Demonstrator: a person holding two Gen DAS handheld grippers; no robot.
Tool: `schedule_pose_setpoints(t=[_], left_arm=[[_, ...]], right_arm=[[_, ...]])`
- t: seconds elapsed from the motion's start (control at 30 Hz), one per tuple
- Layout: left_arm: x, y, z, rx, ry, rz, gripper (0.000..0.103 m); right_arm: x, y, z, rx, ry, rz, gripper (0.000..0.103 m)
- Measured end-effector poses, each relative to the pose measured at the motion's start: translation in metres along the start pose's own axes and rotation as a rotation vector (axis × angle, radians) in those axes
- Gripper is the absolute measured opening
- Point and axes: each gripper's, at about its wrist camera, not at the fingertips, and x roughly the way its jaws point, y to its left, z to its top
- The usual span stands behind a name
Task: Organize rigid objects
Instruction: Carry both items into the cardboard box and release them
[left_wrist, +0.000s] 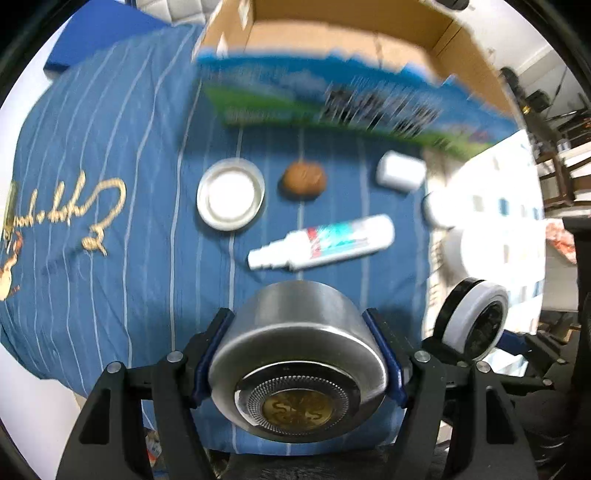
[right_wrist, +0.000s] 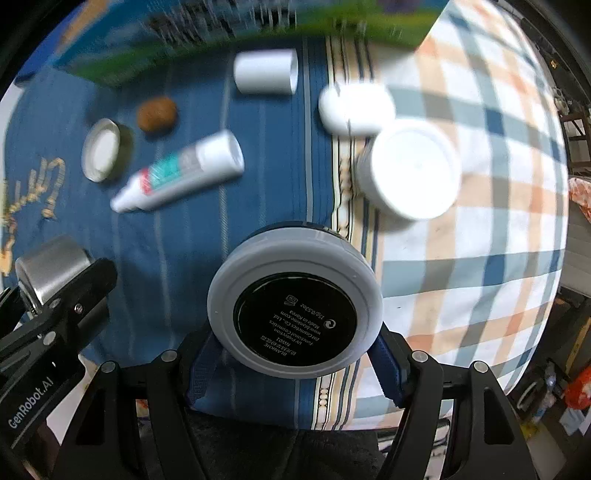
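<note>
My left gripper is shut on a round silver metal tin, held above the blue striped cloth; its base with a gold emblem faces the camera. My right gripper is shut on a grey-rimmed round cosmetic compact with a black printed base. On the cloth below lie a white spray bottle, a brown ball, a small tin lid and a white cap. The compact shows at the right of the left wrist view, the tin at the left of the right wrist view.
An open cardboard box with a blue-green printed side stands at the far edge of the cloth. A large white jar and a white oval case rest on the checked cover. Furniture crowds the right edge.
</note>
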Motion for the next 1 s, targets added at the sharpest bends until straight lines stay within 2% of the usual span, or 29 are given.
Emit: schedule_pose_setpoints(t=[0.17, 0.2, 0.4, 0.43, 0.47, 0.5, 0.53, 0.6, 0.67, 0.8, 1.0], left_arm=[[-0.058, -0.011, 0.023, 0.018, -0.086, -0.055, 0.069], [-0.073, -0.012, 0.027, 0.025, -0.108, -0.066, 0.069], [-0.115, -0.030, 0.069, 0.074, -0.202, -0.108, 0.068], [-0.114, -0.034, 0.073, 0.079, -0.214, -0.112, 0.064], [-0.119, -0.035, 0.080, 0.085, -0.225, -0.119, 0.035], [-0.122, -0.036, 0.088, 0.092, -0.237, -0.137, 0.027], [-0.111, -0.039, 0.092, 0.097, -0.231, -0.140, 0.027], [-0.117, -0.041, 0.113, 0.101, -0.238, -0.192, 0.027], [-0.110, -0.042, 0.135, 0.109, -0.237, -0.200, 0.027], [-0.078, -0.033, 0.189, 0.063, -0.208, -0.150, 0.027], [-0.019, -0.042, 0.261, 0.058, -0.095, -0.073, 0.027]], right_arm=[[-0.057, -0.012, -0.003, 0.007, -0.097, 0.051, 0.074], [-0.059, -0.006, 0.006, 0.008, -0.108, 0.057, 0.074], [-0.115, 0.003, 0.023, 0.012, -0.209, 0.099, 0.074], [-0.125, 0.002, 0.026, 0.019, -0.229, 0.105, 0.074], [-0.135, 0.002, 0.030, 0.022, -0.249, 0.109, 0.074], [-0.143, 0.002, 0.033, 0.027, -0.265, 0.111, 0.074], [-0.145, 0.003, 0.037, 0.034, -0.278, 0.114, 0.074], [-0.155, 0.003, 0.047, 0.040, -0.309, 0.120, 0.074], [-0.160, 0.000, 0.058, 0.047, -0.327, 0.117, 0.074], [-0.159, -0.007, 0.092, 0.056, -0.337, 0.106, 0.074], [-0.152, -0.023, 0.168, 0.063, -0.316, 0.095, 0.074]])
